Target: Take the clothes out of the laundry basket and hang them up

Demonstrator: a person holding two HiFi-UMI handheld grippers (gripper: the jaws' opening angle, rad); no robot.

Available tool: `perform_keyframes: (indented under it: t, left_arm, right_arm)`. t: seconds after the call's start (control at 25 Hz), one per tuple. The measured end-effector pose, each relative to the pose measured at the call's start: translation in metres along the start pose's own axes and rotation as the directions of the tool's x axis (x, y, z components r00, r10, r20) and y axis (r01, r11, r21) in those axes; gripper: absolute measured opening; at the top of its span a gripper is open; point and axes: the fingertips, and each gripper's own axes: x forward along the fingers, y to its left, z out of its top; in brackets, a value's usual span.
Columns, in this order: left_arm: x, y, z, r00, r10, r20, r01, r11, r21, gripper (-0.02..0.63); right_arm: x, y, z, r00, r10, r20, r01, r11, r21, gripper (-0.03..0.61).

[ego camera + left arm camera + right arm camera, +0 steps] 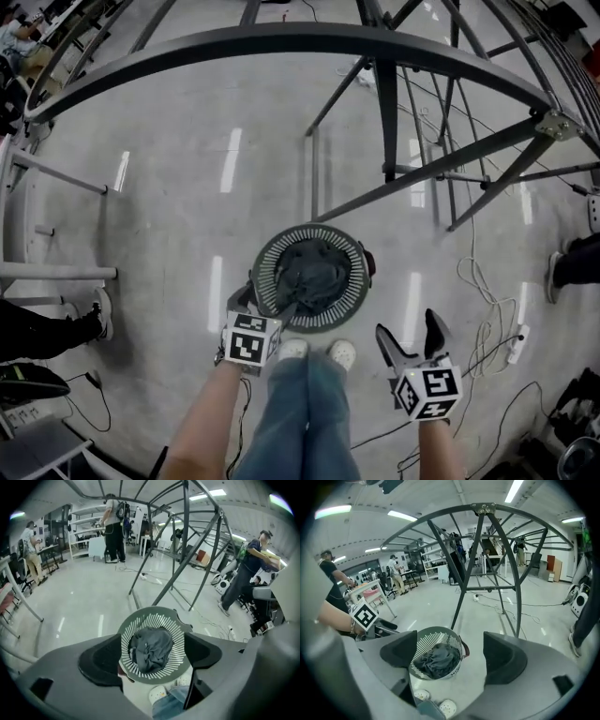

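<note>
Two grippers over one basket, and both sets of jaws stand wide apart with nothing between the pads. The left gripper [246, 302] sits right at the near-left rim of the basket [349, 246], while the right gripper [408, 328] hangs off to the side, clear of it, so the left looks the nearer hand for the first grab. In the left gripper view the clothes [151, 648] are framed square between the jaws, ahead and below; in the right gripper view the basket sits over toward the left jaw, off centre. The clothes are all in the basket, none on the rack [281, 39] yet. They make a dark grey, soft, crumpled heap with no clear long axis, only a fold trailing toward the near rim, so a pinch straight down into the top of the mound seems the likely call. The basket is round, pale slatted plastic, with a dark reddish handle on its far-right side. The rack is dark metal tubing, curved on top and braced with slanted legs, standing beyond the basket on a glossy pale floor [169, 206]. The person's light shoes [342, 353] touch the near rim.
</note>
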Motion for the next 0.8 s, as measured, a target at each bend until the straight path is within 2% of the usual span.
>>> perform_keyframes:
  t: [0.08,0.16,0.28,0.4,0.48,0.68,0.8]
  left_arm:
    - [0.016,0.001,-0.016,0.998,-0.010,-0.055,0.008,0.999,-0.034,0.399]
    - [0.033,-0.001,-0.033,0.993,-0.032,-0.114,0.023,0.997,-0.075,0.313]
    - [0.060,-0.004,-0.062,0.971,-0.047,-0.233,0.029,0.996,-0.080,0.298]
    - [0.086,-0.001,-0.089,0.923,-0.017,-0.385,-0.001,0.999,-0.046,0.285]
    - [0.104,0.001,-0.100,0.889,0.006,-0.459,-0.018,1.000,-0.024,0.284]
    - [0.144,0.011,-0.126,0.809,0.089,-0.582,-0.086,0.996,0.032,0.284]
    - [0.162,0.008,-0.142,0.766,0.092,-0.636,-0.082,0.996,0.044,0.282]
  right_arm:
    - [0.009,0.002,-0.019,1.000,0.003,-0.024,-0.003,1.000,0.001,0.440]
    - [0.018,0.004,-0.038,0.999,0.004,-0.049,-0.005,1.000,-0.003,0.437]
    - [0.032,0.006,-0.059,0.997,0.010,-0.073,-0.010,1.000,0.002,0.436]
    - [0.047,0.004,-0.070,0.997,0.012,-0.075,-0.010,1.000,0.019,0.434]
    - [0.055,0.002,-0.073,0.997,0.010,-0.070,-0.007,0.999,0.031,0.433]
    - [0.066,-0.007,-0.084,0.997,0.000,-0.075,0.004,0.999,0.053,0.430]
    - [0.067,-0.015,-0.095,0.996,-0.003,-0.093,0.008,0.999,0.051,0.429]
